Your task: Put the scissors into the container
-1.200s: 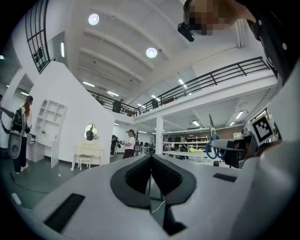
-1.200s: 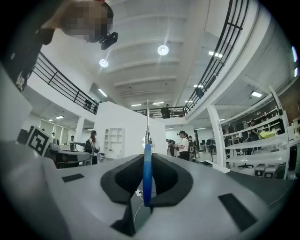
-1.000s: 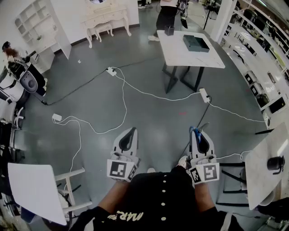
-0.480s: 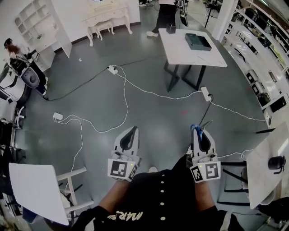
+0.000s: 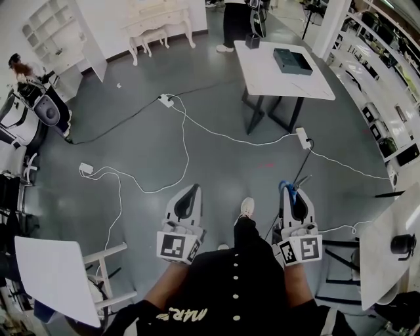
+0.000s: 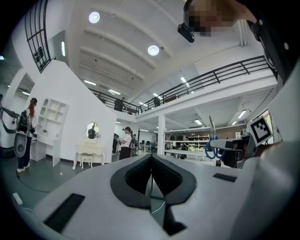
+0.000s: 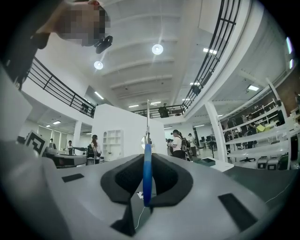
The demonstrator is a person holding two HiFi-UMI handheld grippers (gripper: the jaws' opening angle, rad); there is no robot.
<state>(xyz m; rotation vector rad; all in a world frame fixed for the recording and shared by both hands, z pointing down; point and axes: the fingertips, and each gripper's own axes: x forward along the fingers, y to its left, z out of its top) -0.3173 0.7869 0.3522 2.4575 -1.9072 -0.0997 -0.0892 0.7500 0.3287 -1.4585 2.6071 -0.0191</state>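
Note:
The blue-handled scissors stand edge-on between the pads of my right gripper, blades pointing up and away; the gripper is shut on them. In the head view the blue handle shows at the tip of the right gripper, low right. The scissors also show at the right of the left gripper view. My left gripper is shut with nothing in it, its pads meeting. A dark rectangular box and a small dark container sit on a white table far ahead.
White cables and power strips trail over the grey floor between me and the table. Shelving lines the right side. A white table corner with a dark cup is at right, a white chair at lower left. A person stands beyond the table.
The far table has drifted a little nearer and to the right in view. A shoe has come forward between the grippers. Both grippers keep their place and grip.

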